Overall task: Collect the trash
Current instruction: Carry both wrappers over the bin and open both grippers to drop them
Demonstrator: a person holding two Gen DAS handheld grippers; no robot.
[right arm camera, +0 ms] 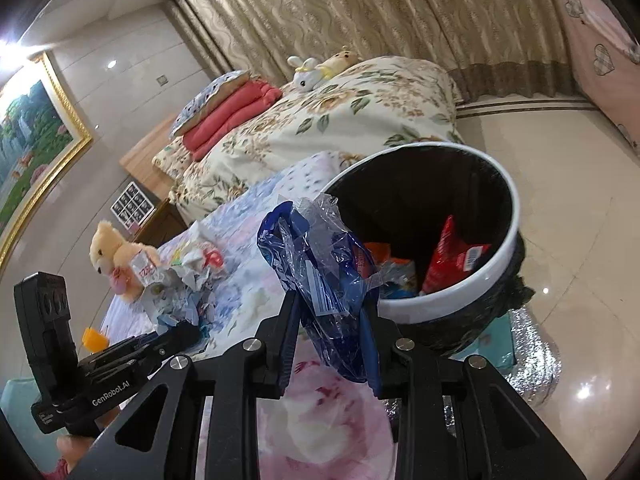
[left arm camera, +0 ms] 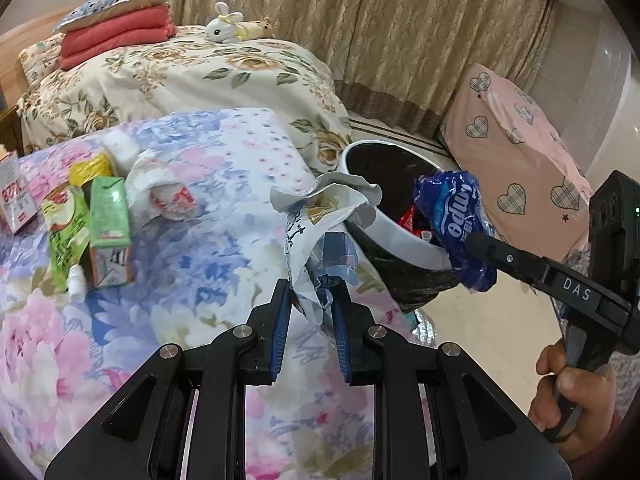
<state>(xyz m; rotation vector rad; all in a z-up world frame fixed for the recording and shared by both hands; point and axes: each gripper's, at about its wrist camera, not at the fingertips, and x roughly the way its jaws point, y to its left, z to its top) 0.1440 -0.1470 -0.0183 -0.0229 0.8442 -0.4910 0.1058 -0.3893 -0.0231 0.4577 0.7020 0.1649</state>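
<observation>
Trash in 2 pieces: left tongs clamp a crumpled white wrapper, long axis upright, beside the bin; right tongs clamp a blue plastic wrapper, seemingly upright, at the rim.

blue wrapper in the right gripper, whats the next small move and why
Probably carry it a little further over the bin's white rim and open. The right gripper clamps the blue wrapper just short of the opening, where other trash already lies.
</observation>
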